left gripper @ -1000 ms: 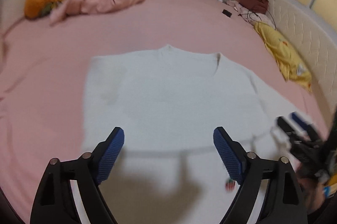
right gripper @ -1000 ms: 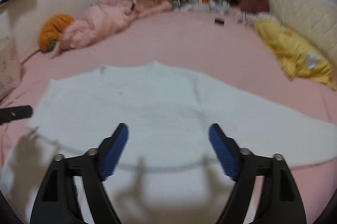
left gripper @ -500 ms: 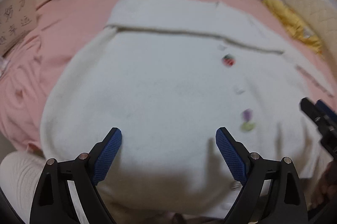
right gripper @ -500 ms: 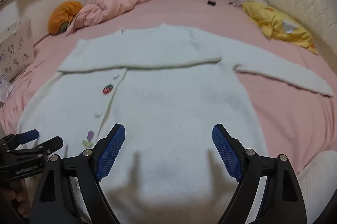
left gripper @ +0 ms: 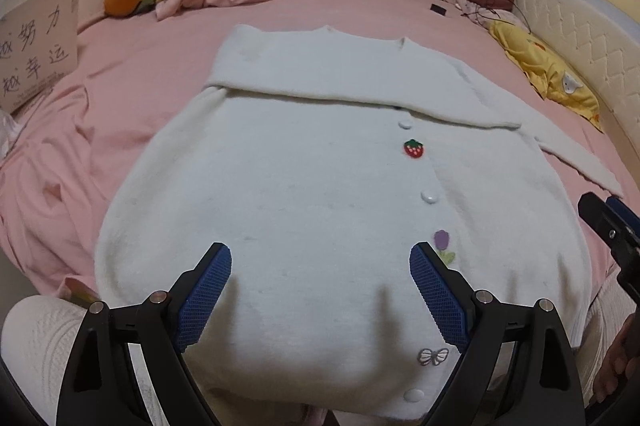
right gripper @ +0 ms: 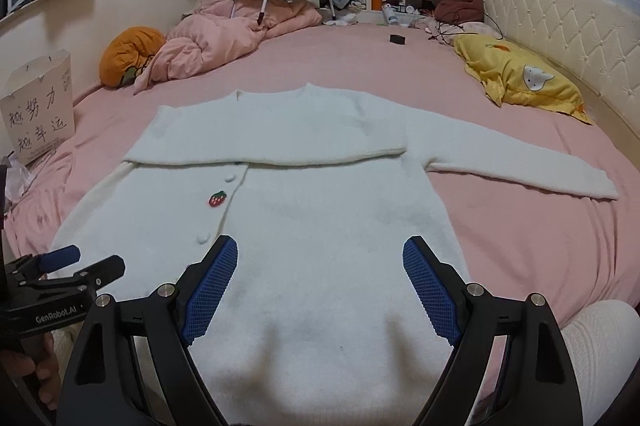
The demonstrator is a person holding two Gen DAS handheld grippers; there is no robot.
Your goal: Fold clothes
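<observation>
- looking down both cameras, i see a white cardigan (left gripper: 304, 186) spread flat on the pink bed (left gripper: 360, 6), front side up, its buttoned opening running from the hem near me up toward the neckline.
- its long axis runs away from me: hem closest, hanging a little over the near edge of the bed, collar (right gripper: 276, 92) pointing at the far end of the room.
- one sleeve (left gripper: 340, 82) is folded across the chest, lying crosswise just above the top button (left gripper: 406, 124); the other sleeve (right gripper: 520, 166) stretches out straight toward the right side of the bed, flat on the sheet.
- down the front i can pick out a strawberry patch (left gripper: 413, 148), a purple flower patch (left gripper: 442, 240) and a bow (left gripper: 432, 356) near the hem.
- my left gripper (left gripper: 320, 290) hovers over the lower part of the cardigan with its blue pads (left gripper: 204, 290) spread wide, nothing between them.
- my right gripper (right gripper: 320, 286) also hangs over the lower body of the cardigan, pads (right gripper: 430, 290) wide apart, pinching nothing.
- each gripper shows at the edge of the other's view, side by side over the hem.
- a yellow pillow (right gripper: 520, 78) lies by the padded headboard on the right, well apart from the outstretched sleeve.
- a rumpled pink blanket (right gripper: 224, 34) and an orange cushion (right gripper: 128, 54) sit at the far left, a paper bag (right gripper: 40, 106) with writing beside the bed.
</observation>
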